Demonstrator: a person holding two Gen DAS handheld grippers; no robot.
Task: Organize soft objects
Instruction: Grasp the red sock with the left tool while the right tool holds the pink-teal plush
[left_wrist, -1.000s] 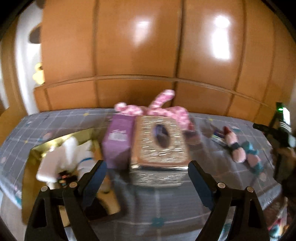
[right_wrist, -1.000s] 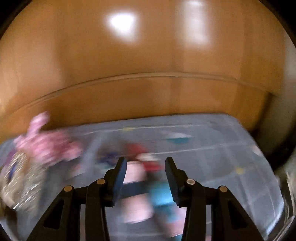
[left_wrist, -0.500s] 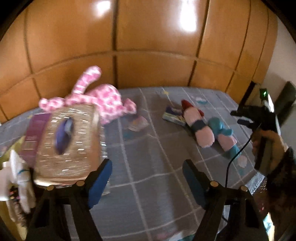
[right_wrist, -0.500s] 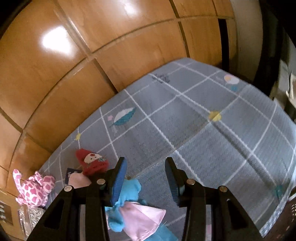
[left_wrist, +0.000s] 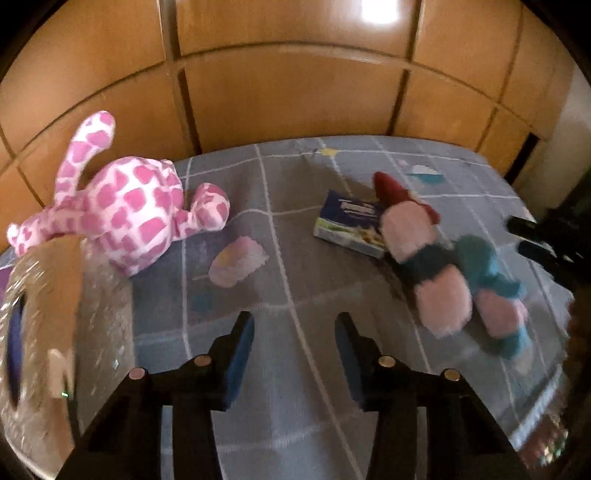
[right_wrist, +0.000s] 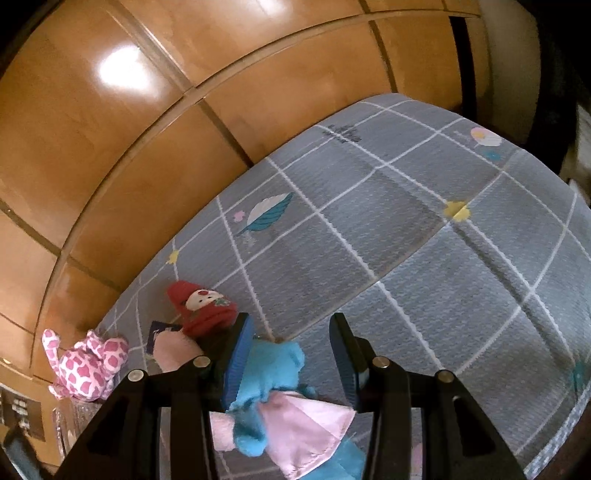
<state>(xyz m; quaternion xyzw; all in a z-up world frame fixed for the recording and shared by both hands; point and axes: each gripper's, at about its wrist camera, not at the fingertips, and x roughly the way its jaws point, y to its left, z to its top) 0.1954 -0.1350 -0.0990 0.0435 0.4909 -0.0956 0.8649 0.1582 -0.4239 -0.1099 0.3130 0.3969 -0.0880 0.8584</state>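
Observation:
A pink spotted plush (left_wrist: 125, 214) lies at the back left of the grey checked cloth (left_wrist: 295, 288). A doll with a red hat and pink body (left_wrist: 413, 236) lies to the right, beside a teal and pink soft toy (left_wrist: 487, 280). My left gripper (left_wrist: 293, 354) is open and empty above the cloth. My right gripper (right_wrist: 290, 354) is open just above the teal and pink toy (right_wrist: 277, 398), which lies between and below its fingers. The red-hatted doll (right_wrist: 201, 306) lies to its left, and the pink plush (right_wrist: 88, 365) is far left.
A glittery tissue box (left_wrist: 48, 332) stands at the left edge. A small blue packet (left_wrist: 351, 221) lies under the doll's head, and a small pink pouch (left_wrist: 236, 266) lies mid-cloth. A wooden panelled wall (left_wrist: 295, 92) backs the surface. The other gripper (left_wrist: 543, 247) shows at the right.
My left gripper has swung right, away from the tissue box, and its fingers have narrowed. My right gripper has dropped closer to the teal and pink toy.

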